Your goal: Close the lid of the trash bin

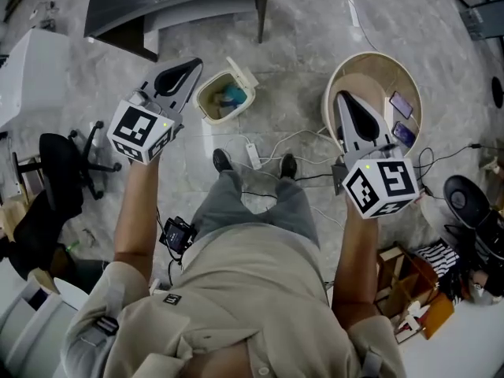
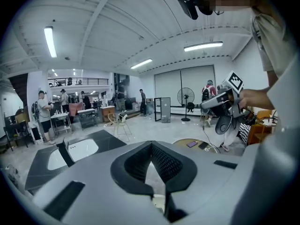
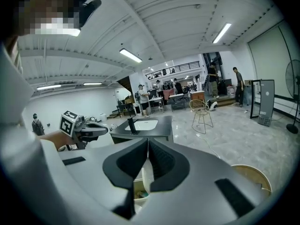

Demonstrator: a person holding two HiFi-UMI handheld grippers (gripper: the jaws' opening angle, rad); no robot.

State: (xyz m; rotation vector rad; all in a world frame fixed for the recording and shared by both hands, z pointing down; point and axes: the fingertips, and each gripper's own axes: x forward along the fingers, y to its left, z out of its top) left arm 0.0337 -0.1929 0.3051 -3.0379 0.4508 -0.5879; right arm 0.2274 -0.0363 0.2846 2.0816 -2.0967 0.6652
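Two grippers, both empty. Your left gripper had its jaws pressed together. It hung just left of the trash bin, with its tips aimed toward the bin but clear of it. Your right gripper also showed its jaws together on nothing. It sat over the near rim of the round wooden table, well to the right of the bin.

The bin stood on the floor ahead of your shoes. Its lid was tipped up at the far right edge, and something blue was visible inside. Nothing touched the lid, so I judged the closing not yet started.

Risks noted:
- The bin looked small and light. A sideways nudge from the left jaws would likely slide or tip it rather than swing the lid. You'd need to get behind the lid and press it down toward you.
- A lid pressed only partway might drop back open.
- A power strip and loose cables lay between your shoes and the bin. A step forward could snag them.
- Two phones rested on the table near your right gripper. A careless sweep across could knock them.
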